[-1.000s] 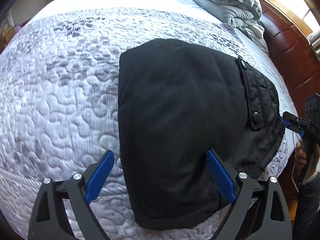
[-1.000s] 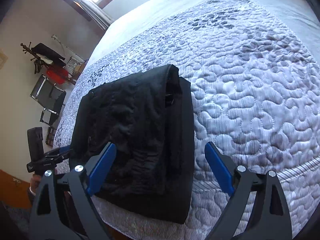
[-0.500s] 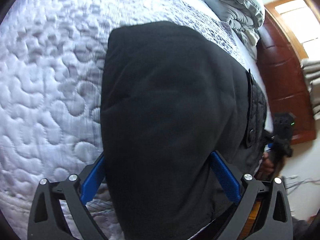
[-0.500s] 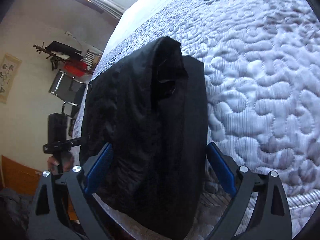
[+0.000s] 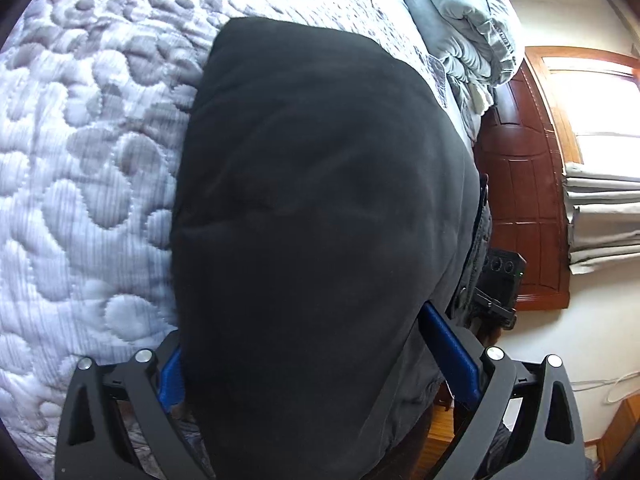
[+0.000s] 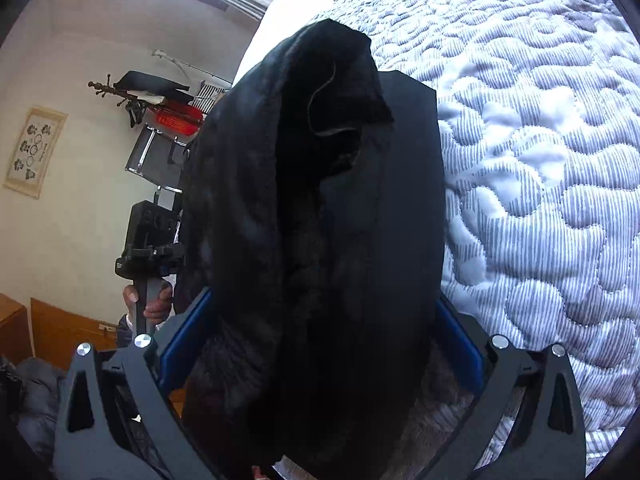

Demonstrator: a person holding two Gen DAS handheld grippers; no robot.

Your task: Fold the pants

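Left tongs [image 5: 316, 364] and right tongs [image 6: 320, 344] both spread wide, straddling opposite ends of bulky black padded pants [image 5: 320, 208], not clamped. Pants already compact multi-layer bundle, frame centre, on grey quilted bed [image 5: 88, 152]. Judgement: folding nearly finished; only final tidy or lift left.

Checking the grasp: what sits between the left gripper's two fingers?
In the left wrist view, the folded black pants fill the gap of the left gripper.

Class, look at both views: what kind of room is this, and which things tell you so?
Most likely a bedroom: a quilted bedspread, folded bedding and a wooden headboard.
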